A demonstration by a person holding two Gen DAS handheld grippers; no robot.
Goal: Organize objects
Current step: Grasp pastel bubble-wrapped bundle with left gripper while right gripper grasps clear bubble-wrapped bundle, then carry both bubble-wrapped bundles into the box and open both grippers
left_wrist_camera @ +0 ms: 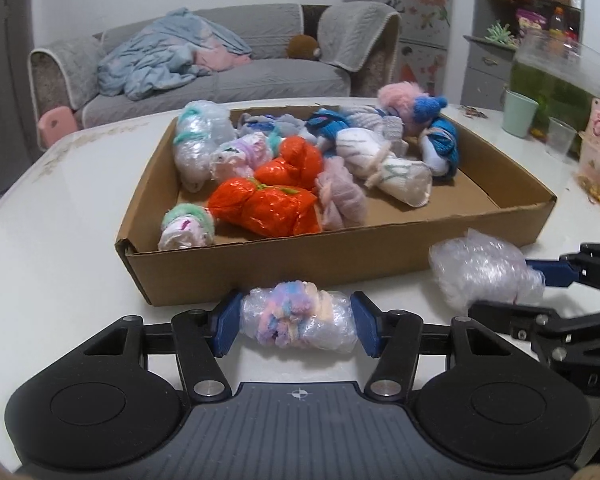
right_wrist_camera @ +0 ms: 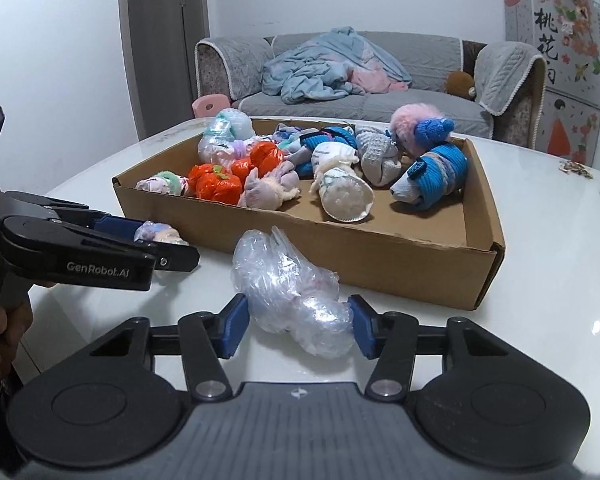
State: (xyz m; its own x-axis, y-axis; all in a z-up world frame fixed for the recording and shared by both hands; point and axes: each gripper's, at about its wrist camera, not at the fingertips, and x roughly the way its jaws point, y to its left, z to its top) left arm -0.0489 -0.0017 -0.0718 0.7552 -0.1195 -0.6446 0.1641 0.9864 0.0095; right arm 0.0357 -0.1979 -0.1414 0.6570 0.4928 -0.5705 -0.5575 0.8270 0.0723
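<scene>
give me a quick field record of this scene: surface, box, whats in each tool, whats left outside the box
surface: white table
box: open cardboard box on the table, holding many wrapped bundles, among them orange foil bundles and blue knit bundles
left tool: pads against both ends of a pastel yarn bundle in clear wrap, lying in front of the box
right tool: pads against a clear plastic-wrapped bundle, on the table beside the box's near wall
outside the box: only these two bundles
background: grey sofa with a blue blanket
</scene>
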